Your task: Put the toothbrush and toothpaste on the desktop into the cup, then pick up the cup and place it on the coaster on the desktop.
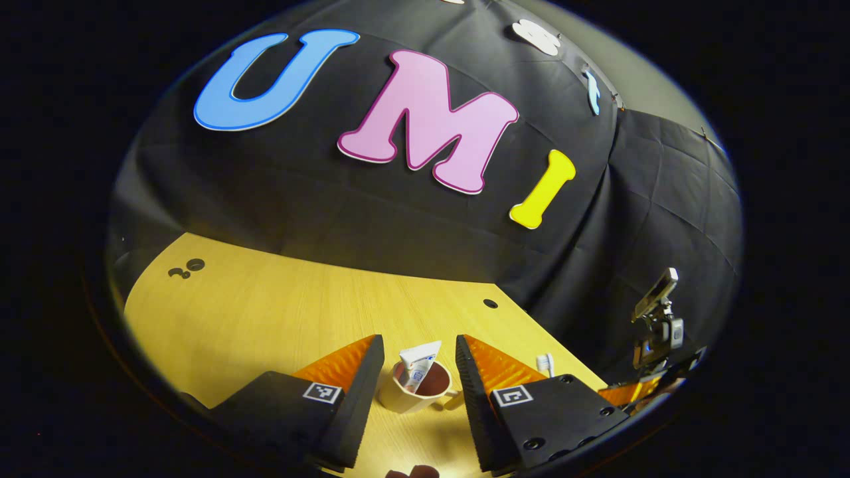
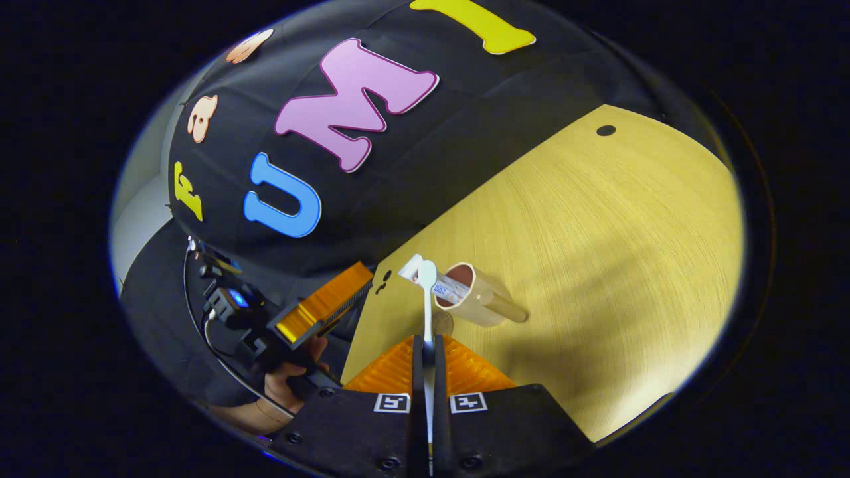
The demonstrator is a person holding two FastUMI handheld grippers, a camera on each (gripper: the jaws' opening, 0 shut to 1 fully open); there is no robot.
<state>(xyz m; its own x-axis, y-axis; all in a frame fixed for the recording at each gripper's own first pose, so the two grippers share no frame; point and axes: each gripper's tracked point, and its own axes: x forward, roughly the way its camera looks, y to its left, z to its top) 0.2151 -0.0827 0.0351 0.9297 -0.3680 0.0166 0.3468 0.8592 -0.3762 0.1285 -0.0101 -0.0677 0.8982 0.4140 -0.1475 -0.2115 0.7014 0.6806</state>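
Observation:
A cream cup (image 1: 406, 397) stands on the wooden desktop (image 1: 265, 312) with the white toothpaste tube (image 1: 420, 366) upright inside it. My left gripper (image 1: 418, 340) is open, its fingers on either side of the cup and short of it, touching nothing. In the right gripper view my right gripper (image 2: 425, 340) is shut on the handle of the white toothbrush (image 2: 427, 299). The brush head sits close to the cup (image 2: 488, 299) rim, next to the toothpaste (image 2: 438, 285). The toothbrush head (image 1: 544, 362) also peeks out behind my left gripper's right finger.
A hand (image 2: 285, 388) holds the left gripper (image 2: 319, 309) off the desktop's edge. A small round thing (image 2: 443, 324) lies by the cup's base. Small holes (image 1: 490, 303) (image 2: 605, 130) mark the desktop. Black cloth walls the far side; bare wood lies beyond the cup (image 2: 631, 252).

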